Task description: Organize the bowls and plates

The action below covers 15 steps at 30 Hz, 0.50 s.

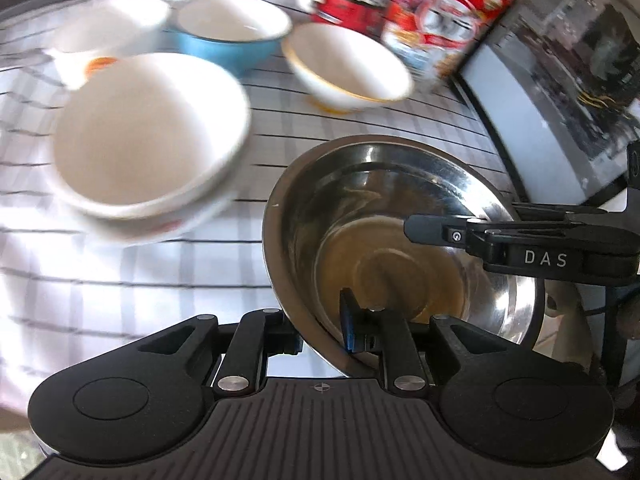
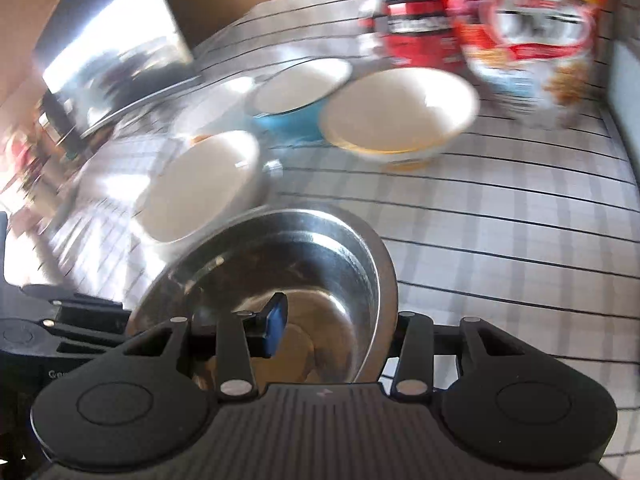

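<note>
Both tongs grip one steel bowl (image 1: 400, 240) by opposite rims, tilted above the checked counter (image 1: 360, 120): the left tongs (image 1: 320, 332) clenched on its near edge, the right tongs (image 2: 332, 328) likewise. Beyond it, toward the counter's far edge, stand a large white bowl (image 1: 148, 132), a blue bowl (image 1: 232, 28) and a gold-rimmed bowl (image 1: 344, 68), before red boxes (image 1: 440, 12).

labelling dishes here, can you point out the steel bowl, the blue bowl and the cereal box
steel bowl (image 1: 400, 216), left wrist view, inner wall
blue bowl (image 1: 224, 50), left wrist view, blue outer side
cereal box (image 2: 532, 20), right wrist view, red front face
</note>
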Each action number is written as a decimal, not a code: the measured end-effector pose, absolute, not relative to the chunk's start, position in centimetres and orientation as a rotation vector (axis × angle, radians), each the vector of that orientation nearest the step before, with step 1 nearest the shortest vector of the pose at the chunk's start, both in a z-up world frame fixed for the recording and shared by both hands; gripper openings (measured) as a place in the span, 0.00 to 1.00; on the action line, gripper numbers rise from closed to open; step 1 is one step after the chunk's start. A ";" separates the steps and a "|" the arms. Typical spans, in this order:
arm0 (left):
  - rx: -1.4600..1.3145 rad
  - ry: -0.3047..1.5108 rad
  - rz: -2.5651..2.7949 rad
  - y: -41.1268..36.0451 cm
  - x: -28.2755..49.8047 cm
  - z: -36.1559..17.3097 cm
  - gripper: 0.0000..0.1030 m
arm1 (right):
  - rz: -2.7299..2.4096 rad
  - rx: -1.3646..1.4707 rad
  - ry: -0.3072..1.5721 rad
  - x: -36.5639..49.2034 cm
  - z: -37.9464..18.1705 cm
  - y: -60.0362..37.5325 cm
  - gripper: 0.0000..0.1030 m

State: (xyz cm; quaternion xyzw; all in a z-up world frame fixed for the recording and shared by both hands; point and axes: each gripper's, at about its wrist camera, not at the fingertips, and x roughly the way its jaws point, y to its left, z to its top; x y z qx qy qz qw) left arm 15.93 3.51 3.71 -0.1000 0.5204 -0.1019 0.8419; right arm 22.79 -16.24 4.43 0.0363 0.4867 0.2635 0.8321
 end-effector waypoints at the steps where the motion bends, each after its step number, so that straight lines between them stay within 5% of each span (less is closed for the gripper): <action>1: -0.212 1.093 -0.193 4.3 15.5 4.0 0.19 | 0.580 0.067 1.036 22.7 4.4 -15.3 0.41; 15: -0.302 1.004 -0.036 14.6 10.8 6.8 0.19 | 0.768 -0.034 0.999 21.1 6.9 -3.7 0.41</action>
